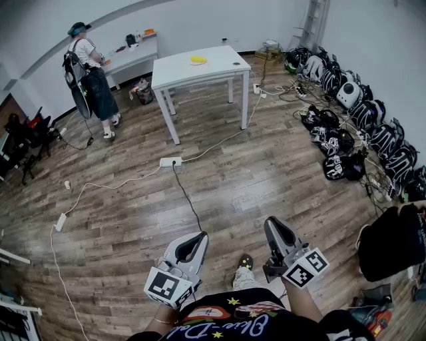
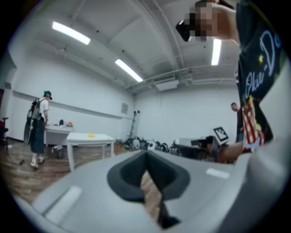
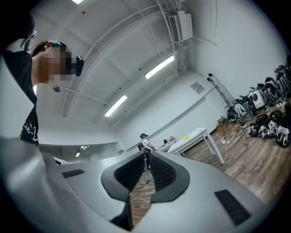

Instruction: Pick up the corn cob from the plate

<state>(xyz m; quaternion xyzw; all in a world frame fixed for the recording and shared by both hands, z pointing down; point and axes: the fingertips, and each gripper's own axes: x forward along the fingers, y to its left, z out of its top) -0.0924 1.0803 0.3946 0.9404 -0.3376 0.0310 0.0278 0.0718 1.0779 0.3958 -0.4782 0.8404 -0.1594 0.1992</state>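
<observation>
Yellow corn cob [image 1: 198, 59], one; left tool [image 1: 198, 238], right tool [image 1: 273, 224], both shut.

White walls [image 1: 200, 20] enclose a wood-plank floor [image 1: 279, 180] crossed by loose cables [image 1: 189, 201], with a white tabletop [image 1: 219, 66] mid-room, a second desk [image 1: 133, 58] at the far wall where a person [image 1: 90, 80] stands, what look like dark bags [image 1: 359, 126] along the right side, and strip lights [image 2: 70, 32] overhead.

The corn cob [image 1: 198, 59] is a small yellow shape lying toward the far side of the white worktop [image 1: 219, 70]. Its pose cannot be made out at this distance.
</observation>
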